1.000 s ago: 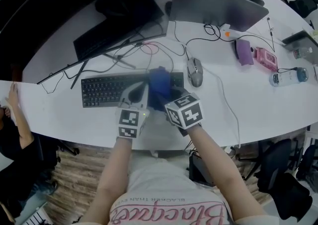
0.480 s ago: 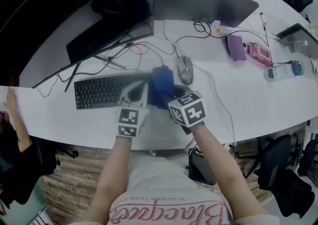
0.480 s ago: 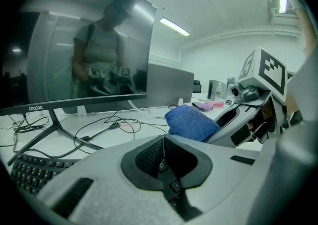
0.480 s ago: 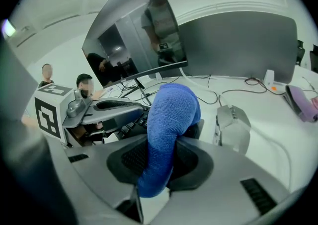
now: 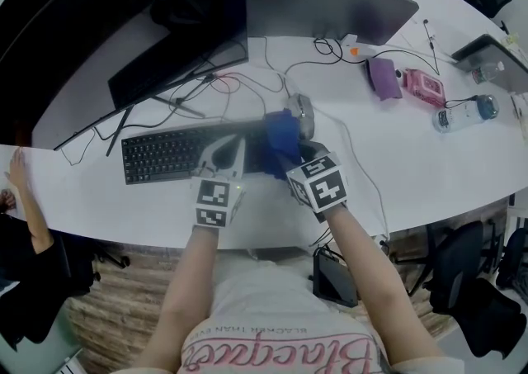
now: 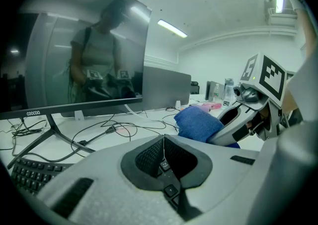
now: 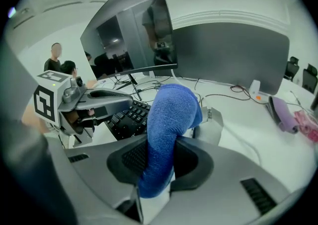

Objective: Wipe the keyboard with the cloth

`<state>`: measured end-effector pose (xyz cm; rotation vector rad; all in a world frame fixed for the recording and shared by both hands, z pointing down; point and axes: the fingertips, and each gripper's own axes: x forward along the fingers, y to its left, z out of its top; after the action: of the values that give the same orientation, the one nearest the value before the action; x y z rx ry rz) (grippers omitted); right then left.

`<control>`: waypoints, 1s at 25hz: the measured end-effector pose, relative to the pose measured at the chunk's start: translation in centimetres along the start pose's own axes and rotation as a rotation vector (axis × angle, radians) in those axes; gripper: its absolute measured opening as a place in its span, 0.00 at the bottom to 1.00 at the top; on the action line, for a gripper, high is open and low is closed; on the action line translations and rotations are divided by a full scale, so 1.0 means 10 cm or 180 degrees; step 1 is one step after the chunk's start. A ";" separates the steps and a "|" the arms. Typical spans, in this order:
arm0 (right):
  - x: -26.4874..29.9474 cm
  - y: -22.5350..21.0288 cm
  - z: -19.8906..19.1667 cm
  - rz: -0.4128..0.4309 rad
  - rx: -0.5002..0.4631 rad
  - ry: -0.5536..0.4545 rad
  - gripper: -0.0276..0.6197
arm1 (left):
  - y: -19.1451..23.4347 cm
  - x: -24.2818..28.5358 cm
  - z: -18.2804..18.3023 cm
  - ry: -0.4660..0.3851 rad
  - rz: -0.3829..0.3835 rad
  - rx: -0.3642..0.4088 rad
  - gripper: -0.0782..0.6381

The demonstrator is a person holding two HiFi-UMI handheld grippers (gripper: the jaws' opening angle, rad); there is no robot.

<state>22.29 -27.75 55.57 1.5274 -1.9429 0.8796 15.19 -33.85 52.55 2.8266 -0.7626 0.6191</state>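
Keyboard work, judged partway through. Far left: black full-size keyboard (image 5: pixel 173 152) flat on white desk (image 5: pixel 412 166), below dark curved monitor (image 5: pixel 124 26). Left and middle key rows bare and uncovered. No visible dust or streaks, so no telling which keys are already wiped.

Next right: left gripper (image 5: pixel 233 148) with tips down over the keyboard's right half. Jaws pressed together in the left gripper view, nothing between them, only keys showing underneath. Probably steadying the board; contact with the keys not certain.

Next right: blue terry cloth (image 5: pixel 282 134) bunched into a thick roll and clamped between the jaws of the right gripper (image 5: pixel 295 156). Jaws parted just enough to pinch the fabric, firm hold. Roll bulging out past the tips, sitting at the keyboard's right end. Touching the keys or slightly lifted: cannot tell.

Just beyond: grey mouse (image 5: pixel 304 110), partly hidden by the cloth, near enough to get bumped.

Progress call: cloth picked up and brought to the board, done. Position at the right end suggests either end of a pass or start of one. Left to do: sweep over the exposed left and middle rows.
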 end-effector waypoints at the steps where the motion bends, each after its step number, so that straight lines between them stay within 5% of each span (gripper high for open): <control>1: -0.03 -0.03 -0.01 -0.0066 -0.0051 0.0008 0.19 | 0.00 -0.01 0.01 -0.0005 -0.0002 0.0005 0.12; 13: -0.61 -0.18 0.07 -0.0615 -0.0075 -0.0256 0.19 | 0.11 -0.34 0.23 -0.0201 0.0070 0.0095 0.12; 25: -1.17 0.30 0.58 -0.0993 -0.0246 -0.0916 0.19 | 0.21 -0.96 0.74 -0.0705 0.0148 0.0228 0.12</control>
<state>22.09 -24.15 42.61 1.9278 -1.8291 0.4676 9.15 -33.18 41.79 2.9859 -0.8602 0.3489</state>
